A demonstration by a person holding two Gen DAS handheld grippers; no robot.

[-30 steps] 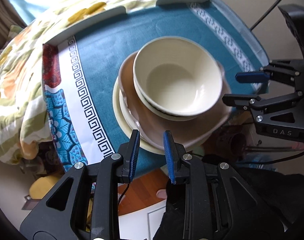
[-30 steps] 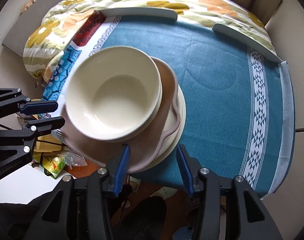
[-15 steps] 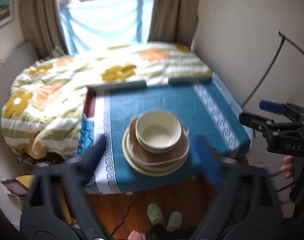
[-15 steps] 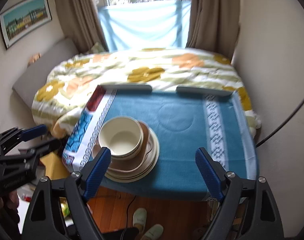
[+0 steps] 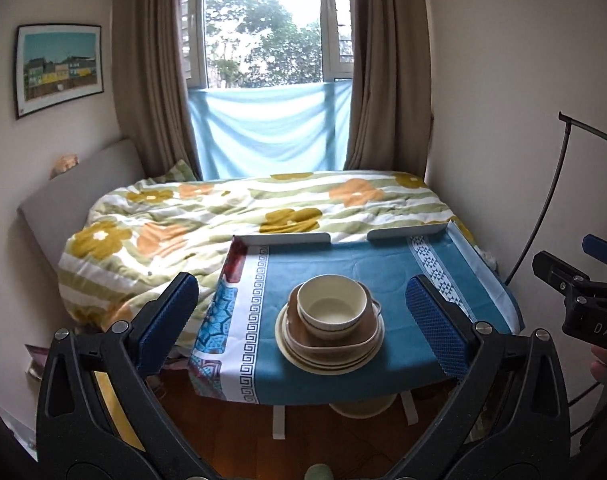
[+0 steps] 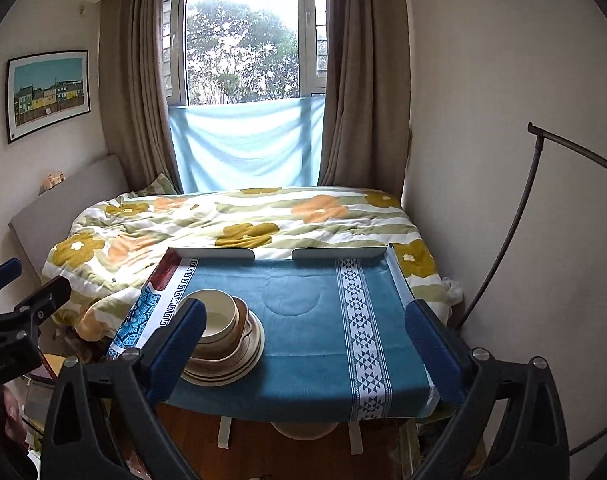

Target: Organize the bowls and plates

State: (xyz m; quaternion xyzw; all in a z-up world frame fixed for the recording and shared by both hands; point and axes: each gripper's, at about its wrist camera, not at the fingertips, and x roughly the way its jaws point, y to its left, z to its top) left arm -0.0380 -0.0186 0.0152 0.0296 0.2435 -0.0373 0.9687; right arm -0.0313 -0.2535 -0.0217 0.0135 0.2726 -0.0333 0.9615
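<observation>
We see a small table [image 5: 479, 276] draped in a teal cloth [image 5: 335, 264] with white patterned bands near both side edges and low white rails along the far edge. Directly on the cloth, toward its near left part, rests a cream plate [image 5: 291, 354] bearing a stack of dishes; what looks like a brown dish [image 5: 335, 350] and a cream bowl [image 5: 330, 304] sit atop it. The table stands on a wooden floor [image 5: 239, 432], against a bed [image 5: 207, 216].

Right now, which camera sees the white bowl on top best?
The left wrist view. The bowl sits whole and unblocked between the open jaws, atop the plates. In the right wrist view, that gripper's own blue finger pad covers part of the bowl.
</observation>
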